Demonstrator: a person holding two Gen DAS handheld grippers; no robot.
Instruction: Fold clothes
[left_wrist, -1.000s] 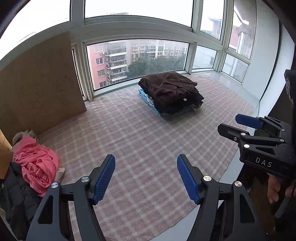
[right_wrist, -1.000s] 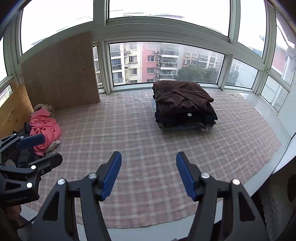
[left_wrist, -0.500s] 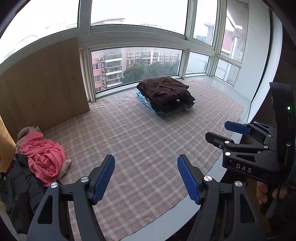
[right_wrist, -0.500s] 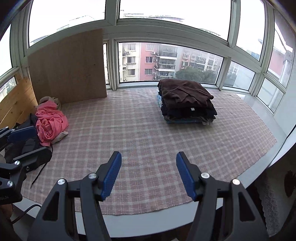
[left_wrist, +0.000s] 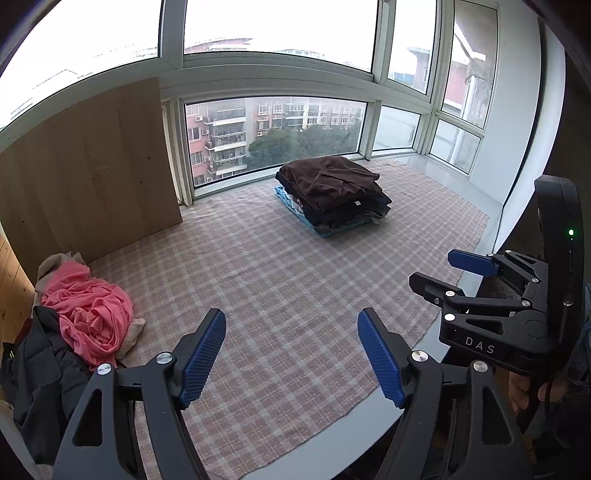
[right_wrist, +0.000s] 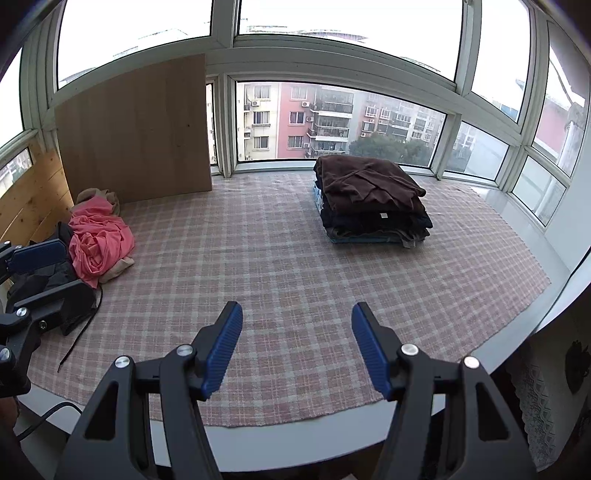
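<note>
Here, both grippers are seen above the near edge of the work surface, with nothing held.

Left gripper (left_wrist: 291, 354): its jaws are opening at this moment; only bare cloth is seen between the blue ribbed pads (left_wrist: 205, 354), and nothing is gripped.
Right gripper (right_wrist: 297, 347): its jaws are set moderately apart, with nothing between them; its black frame, marked DAS, is also seen at the right of the left wrist view, held by a hand (left_wrist: 524, 391) that is only partly shown.
Checked cloth (right_wrist: 295, 258): a pink and grey plaid sheet is spread over the wide ledge below the bay windows (right_wrist: 332, 122); its near hem lies just short of the ledge's pale edge.
Folded stack (right_wrist: 373, 199): a neat pile of folded garments is placed at the far side of the cloth near the glass, topped by a dark brown piece, with dark and light blue layers below.
Unfolded clothes: a crumpled pink garment (left_wrist: 88, 314) is heaped at the left edge of the cloth, on a beige piece and touching a black padded jacket (left_wrist: 40, 387) nearer the camera; all are well apart from the folded stack.
Wooden board (left_wrist: 88, 166): it is leaned upright against the window behind the pink heap.
</note>
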